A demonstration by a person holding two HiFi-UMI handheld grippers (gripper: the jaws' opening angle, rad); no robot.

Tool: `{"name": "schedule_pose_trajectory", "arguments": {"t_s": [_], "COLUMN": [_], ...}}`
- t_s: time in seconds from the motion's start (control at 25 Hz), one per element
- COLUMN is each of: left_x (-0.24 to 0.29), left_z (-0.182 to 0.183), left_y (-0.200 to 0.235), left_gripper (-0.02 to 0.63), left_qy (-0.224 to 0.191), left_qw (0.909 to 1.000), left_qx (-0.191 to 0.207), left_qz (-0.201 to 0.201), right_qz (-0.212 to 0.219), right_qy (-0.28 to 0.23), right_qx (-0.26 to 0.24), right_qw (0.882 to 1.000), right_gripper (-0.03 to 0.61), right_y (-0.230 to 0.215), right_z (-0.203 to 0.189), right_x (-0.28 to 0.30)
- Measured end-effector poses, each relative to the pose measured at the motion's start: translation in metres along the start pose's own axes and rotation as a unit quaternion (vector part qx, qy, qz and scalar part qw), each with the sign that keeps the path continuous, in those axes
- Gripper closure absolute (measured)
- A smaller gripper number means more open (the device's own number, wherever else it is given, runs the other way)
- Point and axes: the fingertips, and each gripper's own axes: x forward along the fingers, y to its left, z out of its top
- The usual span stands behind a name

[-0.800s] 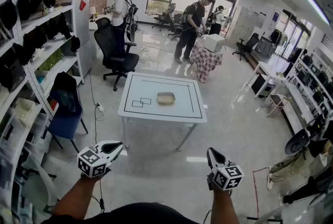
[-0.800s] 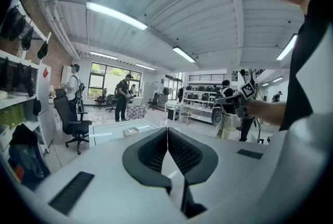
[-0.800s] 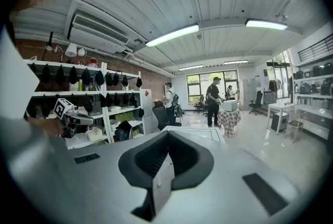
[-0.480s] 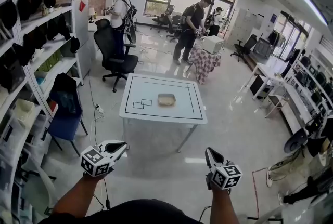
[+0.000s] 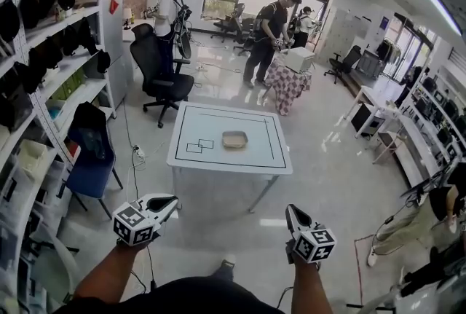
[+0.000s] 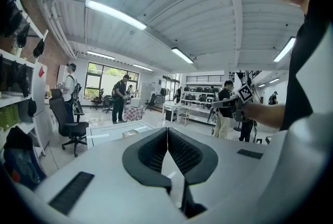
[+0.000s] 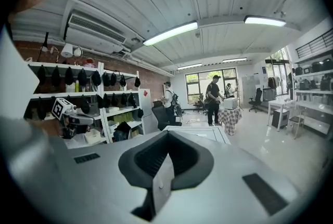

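I hold both grippers low in front of me, over the grey floor, a few steps short of a white table (image 5: pixel 277 154). A shallow beige tray (image 5: pixel 234 138) sits at that table's middle, beside black outlined squares (image 5: pixel 197 146). My left gripper (image 5: pixel 169 200) is shut with nothing in it; its dark ribbed jaws meet in a line in the left gripper view (image 6: pixel 167 130). My right gripper (image 5: pixel 290 210) is also shut and empty, with its jaws closed together in the right gripper view (image 7: pixel 167 133). Each gripper view shows the other gripper off to the side.
Shelves (image 5: pixel 45 50) with black bags line the left wall, with a blue chair (image 5: pixel 96 154) and a black office chair (image 5: pixel 162 71) beside them. Three people stand at the back near a checked-cloth table (image 5: pixel 287 84). Another person (image 5: pixel 428 218) is at the right edge by desks.
Both grippers have stayed shut and nearly still. The person at the right edge has shifted, and my own foot now shows at the bottom of the head view.
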Motion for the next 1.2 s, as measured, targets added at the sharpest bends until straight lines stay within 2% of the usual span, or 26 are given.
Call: {"name": "schedule_pose_trajectory", "arguments": {"t_s": [0.56,1.2], "left_x": [0.045,0.158], "left_z": [0.018,0.042], "left_y": [0.03,0.081], "left_gripper": [0.592,0.592], "left_qy": [0.007,0.033], "left_qw": [0.9996,0.9968], "left_qx": [-0.022,-0.045], "left_qz": [0.014,0.058], "right_qz": [0.03,0.071], "right_qy": [0.019,0.058], "right_qx": [0.026,0.021], "right_qw": [0.999,0.996], "right_gripper": [0.565,0.565], "right_y": [-0.039,-0.148], "right_z": [0.004,0.011], "right_x": [0.072,0.179]}}
